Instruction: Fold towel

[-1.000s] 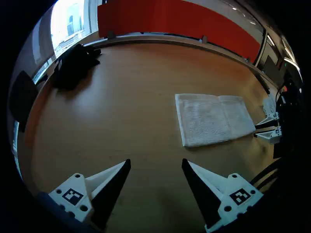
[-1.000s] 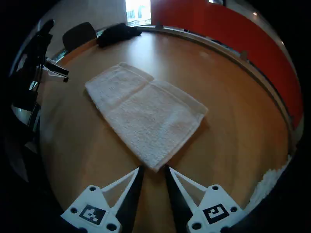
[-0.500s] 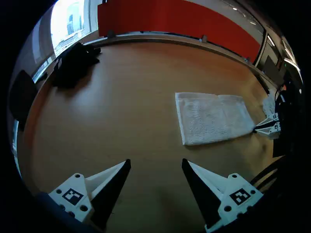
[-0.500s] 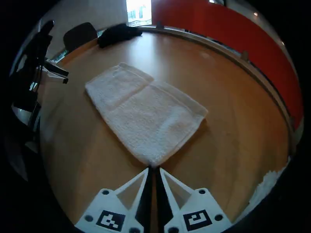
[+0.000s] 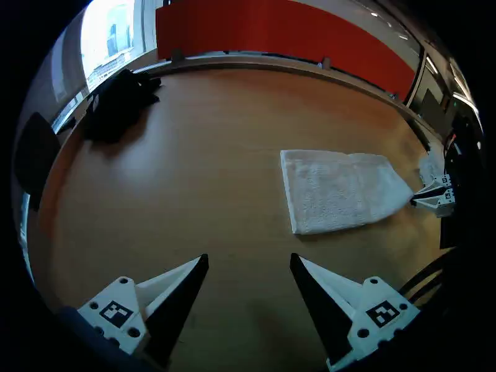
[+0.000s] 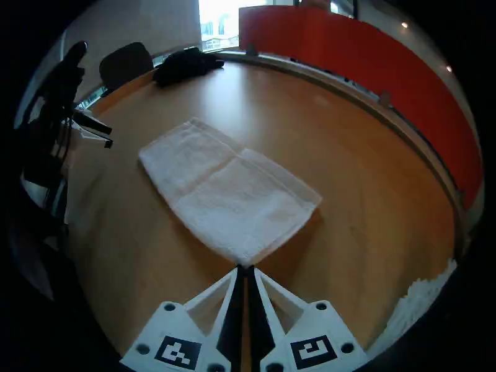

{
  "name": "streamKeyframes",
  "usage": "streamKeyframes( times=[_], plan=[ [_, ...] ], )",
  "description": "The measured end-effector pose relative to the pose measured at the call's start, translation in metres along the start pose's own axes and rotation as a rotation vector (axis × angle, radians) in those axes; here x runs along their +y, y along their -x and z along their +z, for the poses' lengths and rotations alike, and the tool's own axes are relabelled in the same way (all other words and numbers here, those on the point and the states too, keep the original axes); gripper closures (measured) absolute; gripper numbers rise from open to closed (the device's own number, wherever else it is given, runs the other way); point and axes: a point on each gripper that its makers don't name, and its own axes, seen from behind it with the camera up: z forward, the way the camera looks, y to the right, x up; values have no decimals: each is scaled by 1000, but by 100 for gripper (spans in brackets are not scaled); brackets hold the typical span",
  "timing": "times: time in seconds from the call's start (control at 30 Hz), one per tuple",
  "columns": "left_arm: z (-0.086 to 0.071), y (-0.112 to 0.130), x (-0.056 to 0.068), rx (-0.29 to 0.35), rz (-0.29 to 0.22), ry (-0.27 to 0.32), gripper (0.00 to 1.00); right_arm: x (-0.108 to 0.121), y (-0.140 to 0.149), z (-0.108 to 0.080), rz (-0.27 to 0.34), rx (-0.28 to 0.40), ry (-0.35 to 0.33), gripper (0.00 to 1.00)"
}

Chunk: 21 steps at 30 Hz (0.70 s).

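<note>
Our right tool (image 6: 245,268) grips the nearest corner of the white terry towel (image 6: 226,195), which seems limp and light; our left tool (image 5: 248,255) stands open.

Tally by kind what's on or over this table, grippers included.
White cloth items: 2, the folded towel and a white cloth pile off to the side.
Black bundle: 1.
Grippers: 2, the left gripper open, the right gripper shut on the folded towel's near corner.
Total: 5.
</note>
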Motion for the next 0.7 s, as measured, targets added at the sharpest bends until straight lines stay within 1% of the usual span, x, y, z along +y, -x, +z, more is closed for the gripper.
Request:
streamKeyframes(
  times=[0.23,0.4,0.7],
  plan=[
    [0,-3,3,5,3,4,2,6,-30,-17,-29,53,27,97],
    [0,-3,4,6,5,5,2,9,-46,-29,-54,80,44,97],
    [-1,-3,4,9,5,3,2,19,-59,-50,-75,102,67,97]
  ],
)
